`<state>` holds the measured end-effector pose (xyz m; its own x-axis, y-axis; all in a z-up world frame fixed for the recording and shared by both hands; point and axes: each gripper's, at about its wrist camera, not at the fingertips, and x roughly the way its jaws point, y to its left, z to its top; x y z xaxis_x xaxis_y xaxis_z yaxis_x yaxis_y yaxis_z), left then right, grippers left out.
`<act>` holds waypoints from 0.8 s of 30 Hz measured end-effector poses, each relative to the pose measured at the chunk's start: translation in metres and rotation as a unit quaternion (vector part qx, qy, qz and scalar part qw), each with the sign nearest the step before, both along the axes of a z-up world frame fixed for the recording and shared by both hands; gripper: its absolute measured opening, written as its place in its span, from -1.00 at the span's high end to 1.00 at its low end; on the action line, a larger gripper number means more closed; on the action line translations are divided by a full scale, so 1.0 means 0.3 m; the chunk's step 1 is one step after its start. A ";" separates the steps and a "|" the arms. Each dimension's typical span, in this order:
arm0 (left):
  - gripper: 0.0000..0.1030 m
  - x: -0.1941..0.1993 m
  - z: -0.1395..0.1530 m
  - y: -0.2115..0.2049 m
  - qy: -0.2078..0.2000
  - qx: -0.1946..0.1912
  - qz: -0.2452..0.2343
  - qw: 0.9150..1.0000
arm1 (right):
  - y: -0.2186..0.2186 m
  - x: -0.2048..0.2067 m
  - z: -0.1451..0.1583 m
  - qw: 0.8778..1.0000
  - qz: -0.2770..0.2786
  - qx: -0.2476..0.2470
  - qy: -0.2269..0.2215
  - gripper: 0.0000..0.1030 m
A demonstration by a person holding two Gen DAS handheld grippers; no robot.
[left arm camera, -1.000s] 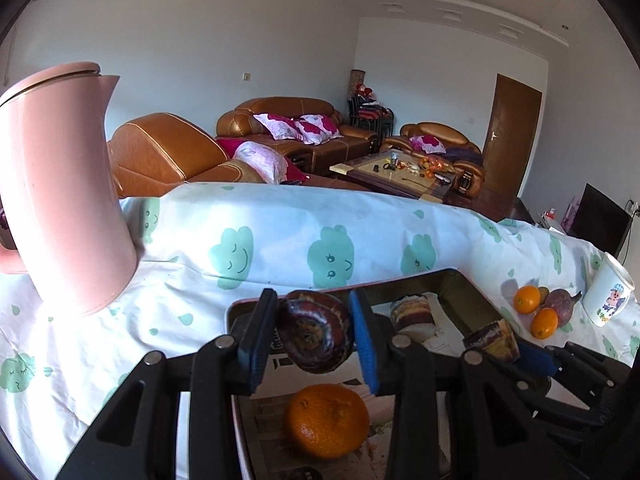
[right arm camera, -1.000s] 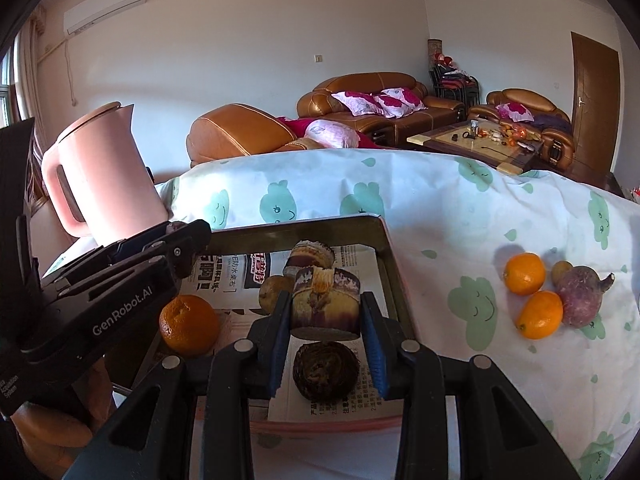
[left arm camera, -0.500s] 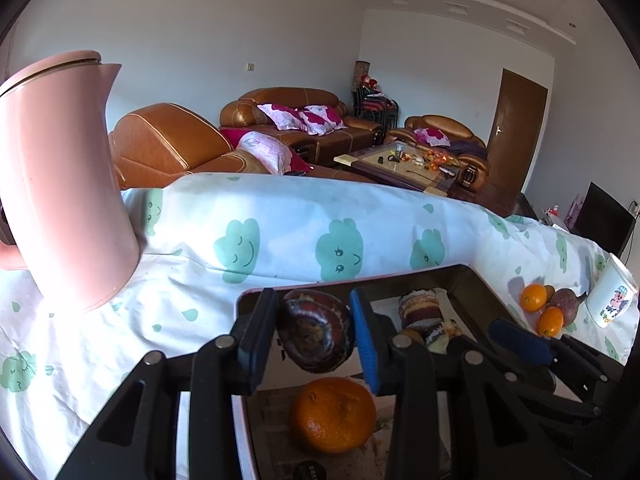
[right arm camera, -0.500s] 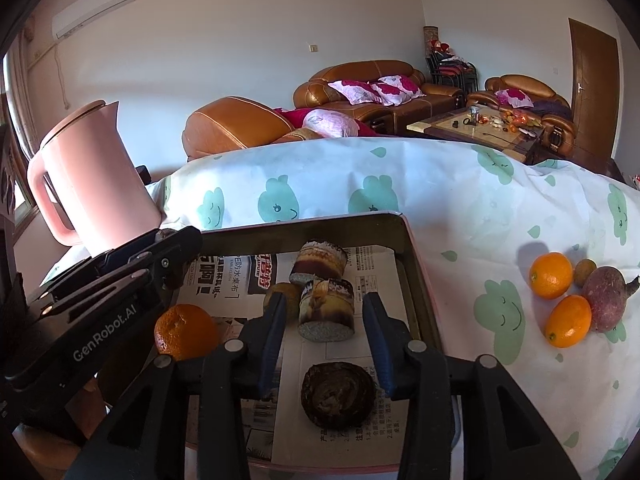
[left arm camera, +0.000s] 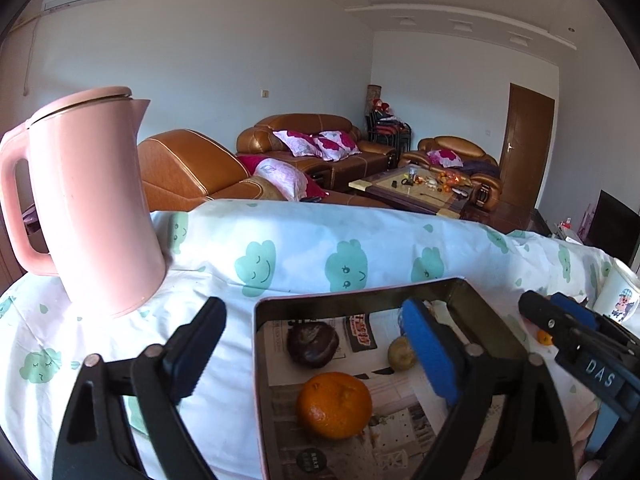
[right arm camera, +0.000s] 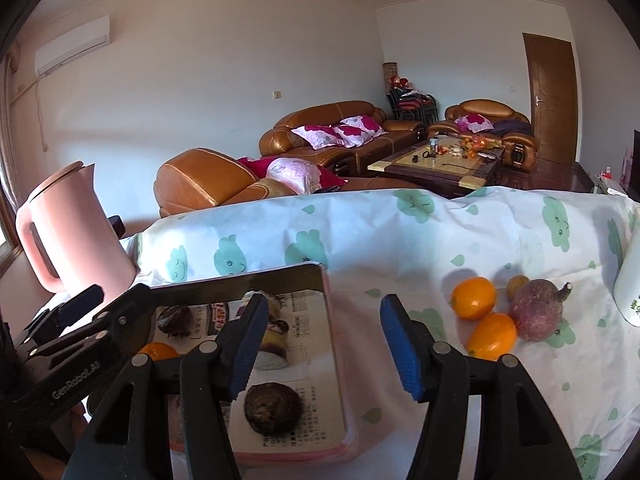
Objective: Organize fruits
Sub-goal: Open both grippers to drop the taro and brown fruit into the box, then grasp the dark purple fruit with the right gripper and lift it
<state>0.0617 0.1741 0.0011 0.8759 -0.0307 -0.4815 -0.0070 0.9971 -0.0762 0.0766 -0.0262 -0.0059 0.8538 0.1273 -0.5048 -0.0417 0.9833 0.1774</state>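
Observation:
A metal tray (left arm camera: pixel 360 295) lined with newspaper holds a dark purple fruit (left arm camera: pixel 313 343), an orange (left arm camera: pixel 334 405) and a small yellow-green fruit (left arm camera: pixel 401 355). My left gripper (left arm camera: pixel 316 354) is open and empty above the tray's left rim. In the right wrist view the tray (right arm camera: pixel 332 320) also holds cut fruit pieces (right arm camera: pixel 272 340) and a dark round fruit (right arm camera: pixel 273 404). My right gripper (right arm camera: pixel 324 350) is open and empty over the tray's right rim. Two oranges (right arm camera: pixel 474 297) (right arm camera: pixel 493 336), a purple fruit (right arm camera: pixel 538 314) and a small brown fruit (right arm camera: pixel 517 286) lie on the cloth to the right.
A pink kettle (left arm camera: pixel 88 200) stands at the left on the cloud-print cloth (left arm camera: pixel 304 248). A white mug (left arm camera: pixel 618 296) stands at the far right, past the loose fruit. Sofas and a coffee table are behind the table.
Both grippers opened and pulled back. The left one let go of the dark purple fruit, and the right one let go of the cut fruit piece; both now lie in the tray.

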 end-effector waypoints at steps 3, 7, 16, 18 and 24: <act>-0.96 -0.016 0.010 -0.002 -0.013 -0.005 0.002 1.000 | -0.095 -0.012 0.003 1.000 -0.027 0.006 0.000 -0.17; -1.00 -0.035 0.014 -0.020 -0.025 -0.006 -0.004 1.000 | -0.251 -0.035 0.002 0.997 -0.073 0.014 0.006 -0.17; -1.00 -0.075 -0.004 -0.161 -0.013 0.019 -0.055 0.998 | -0.554 -0.088 -0.035 0.987 -0.152 0.034 0.045 -0.17; -1.00 -0.087 -0.009 -0.200 -0.009 0.023 -0.069 0.997 | -0.576 -0.087 -0.044 0.987 -0.150 0.033 0.055 -0.17; -1.00 -0.119 -0.011 -0.349 0.000 0.052 -0.108 0.993 | -0.593 -0.065 -0.069 0.988 -0.122 0.052 0.075 -0.17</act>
<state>0.0261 0.0696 -0.0022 0.8540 -0.1681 -0.4924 0.2080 0.9778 0.0269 0.0571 -0.2042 -0.0266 0.7821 -0.0152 -0.6229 0.2292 0.9366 0.2649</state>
